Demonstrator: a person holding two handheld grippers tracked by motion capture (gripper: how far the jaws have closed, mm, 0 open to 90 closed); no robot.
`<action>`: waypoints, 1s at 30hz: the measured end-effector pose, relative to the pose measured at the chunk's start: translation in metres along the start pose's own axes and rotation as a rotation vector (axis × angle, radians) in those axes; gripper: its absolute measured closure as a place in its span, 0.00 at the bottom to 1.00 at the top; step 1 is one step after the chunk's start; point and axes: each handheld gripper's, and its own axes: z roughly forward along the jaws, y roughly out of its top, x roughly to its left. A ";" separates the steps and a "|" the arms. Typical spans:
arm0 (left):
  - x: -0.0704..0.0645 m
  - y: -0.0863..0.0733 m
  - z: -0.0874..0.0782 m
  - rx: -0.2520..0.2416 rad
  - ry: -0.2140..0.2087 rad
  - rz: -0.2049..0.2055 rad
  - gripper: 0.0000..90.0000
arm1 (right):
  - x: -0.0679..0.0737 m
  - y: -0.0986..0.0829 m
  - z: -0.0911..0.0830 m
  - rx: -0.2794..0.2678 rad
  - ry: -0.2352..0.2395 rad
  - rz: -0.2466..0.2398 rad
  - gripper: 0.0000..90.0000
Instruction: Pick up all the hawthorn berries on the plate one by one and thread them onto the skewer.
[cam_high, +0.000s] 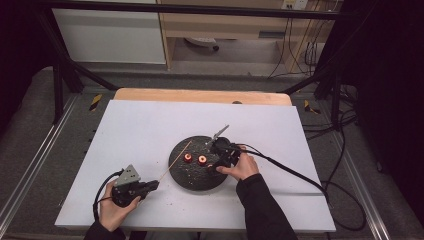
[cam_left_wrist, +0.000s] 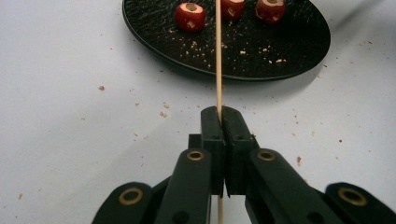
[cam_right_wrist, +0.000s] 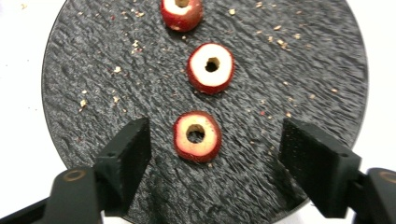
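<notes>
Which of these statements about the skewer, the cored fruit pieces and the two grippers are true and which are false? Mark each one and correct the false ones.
1. The left gripper is shut on the wooden skewer. True.
2. The right gripper is clamped on a fruit piece. False: its jaws stand open on either side of the nearest fruit piece, apart from it.
3. Three red fruit pieces with holes through their middles lie on the black plate. True.
4. A fruit piece is already threaded on the skewer. False: the skewer is bare.
5. The plate is spotless. False: crumbs are scattered over it.
</notes>
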 end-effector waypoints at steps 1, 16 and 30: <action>0.000 0.000 0.000 0.001 0.000 0.000 0.98 | 0.000 0.002 0.001 0.010 0.006 -0.007 0.32; 0.000 0.000 0.000 0.007 -0.004 0.003 0.98 | -0.003 0.016 0.015 0.146 0.066 -0.052 0.56; 0.000 0.000 0.000 0.017 -0.002 0.009 0.98 | -0.002 0.021 0.021 0.194 0.089 -0.048 0.69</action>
